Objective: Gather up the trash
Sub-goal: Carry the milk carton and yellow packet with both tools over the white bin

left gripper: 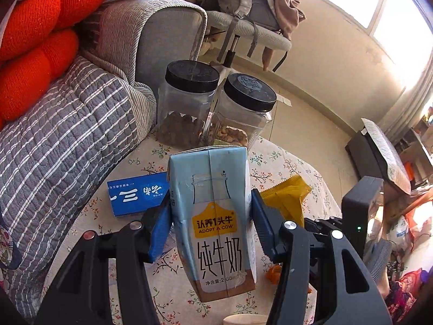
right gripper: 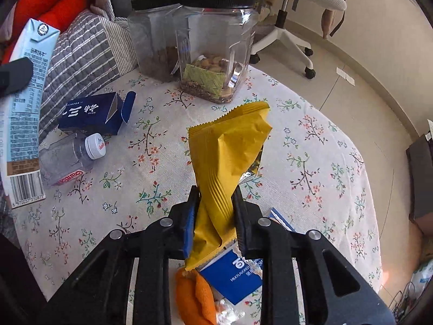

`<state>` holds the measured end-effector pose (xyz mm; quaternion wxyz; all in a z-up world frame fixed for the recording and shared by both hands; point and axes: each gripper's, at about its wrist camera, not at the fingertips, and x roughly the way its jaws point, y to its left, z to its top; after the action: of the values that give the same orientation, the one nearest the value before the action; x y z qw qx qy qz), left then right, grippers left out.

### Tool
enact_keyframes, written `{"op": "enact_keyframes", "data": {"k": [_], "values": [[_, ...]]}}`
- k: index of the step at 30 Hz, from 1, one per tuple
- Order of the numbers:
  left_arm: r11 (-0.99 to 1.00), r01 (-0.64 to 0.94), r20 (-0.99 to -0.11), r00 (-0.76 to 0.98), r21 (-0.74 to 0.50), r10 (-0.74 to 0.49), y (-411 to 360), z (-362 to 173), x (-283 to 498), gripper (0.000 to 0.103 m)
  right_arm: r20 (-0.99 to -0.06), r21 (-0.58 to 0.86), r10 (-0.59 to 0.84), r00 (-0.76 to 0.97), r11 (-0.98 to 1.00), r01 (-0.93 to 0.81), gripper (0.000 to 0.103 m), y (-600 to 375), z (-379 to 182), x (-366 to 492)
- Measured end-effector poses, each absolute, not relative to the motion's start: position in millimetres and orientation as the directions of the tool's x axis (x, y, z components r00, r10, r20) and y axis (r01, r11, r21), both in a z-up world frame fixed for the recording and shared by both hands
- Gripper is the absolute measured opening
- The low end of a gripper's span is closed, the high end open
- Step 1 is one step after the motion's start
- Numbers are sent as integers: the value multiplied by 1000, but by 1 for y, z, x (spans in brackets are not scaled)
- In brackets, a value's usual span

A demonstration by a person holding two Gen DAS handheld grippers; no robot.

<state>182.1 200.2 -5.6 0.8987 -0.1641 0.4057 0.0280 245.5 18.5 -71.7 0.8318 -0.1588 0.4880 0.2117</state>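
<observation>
Left wrist view: my left gripper [left gripper: 211, 224] clamps the milk carton [left gripper: 213, 216] by its sides; long axis runs straight ahead from my jaws, clear of the table [left gripper: 284, 162].
Right wrist view: my right gripper [right gripper: 215, 211] pinches the yellow wrapper [right gripper: 227, 151], which extends forward past my fingertips.

— Glossy coated card on the milk carton [left gripper: 216, 222], matt black plastic on the jar lids [left gripper: 192, 75]?

— Yes. Clear smooth plastic jars [right gripper: 213, 54]; crinkled yellow foil-lined wrapper [right gripper: 227, 162]; printed floral cloth over the table [right gripper: 324, 162]; quilted sofa cover [left gripper: 67, 135].
</observation>
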Motion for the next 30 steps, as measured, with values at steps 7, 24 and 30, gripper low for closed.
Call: {"op": "enact_keyframes", "data": {"k": [7, 24, 30], "values": [[954, -156, -735, 672, -255, -86, 181, -5, 178, 55, -842, -23, 211, 497, 906, -423, 24, -27, -37, 224], [984, -10, -714, 690, -176, -121, 100, -13, 154, 55, -746, -57, 119, 656, 969, -240, 24, -99, -11, 151], [987, 33, -668, 732, -159, -133, 75, -9, 138, 55, -708, -44, 57, 704, 991, -124, 24, -123, -11, 129]]}}
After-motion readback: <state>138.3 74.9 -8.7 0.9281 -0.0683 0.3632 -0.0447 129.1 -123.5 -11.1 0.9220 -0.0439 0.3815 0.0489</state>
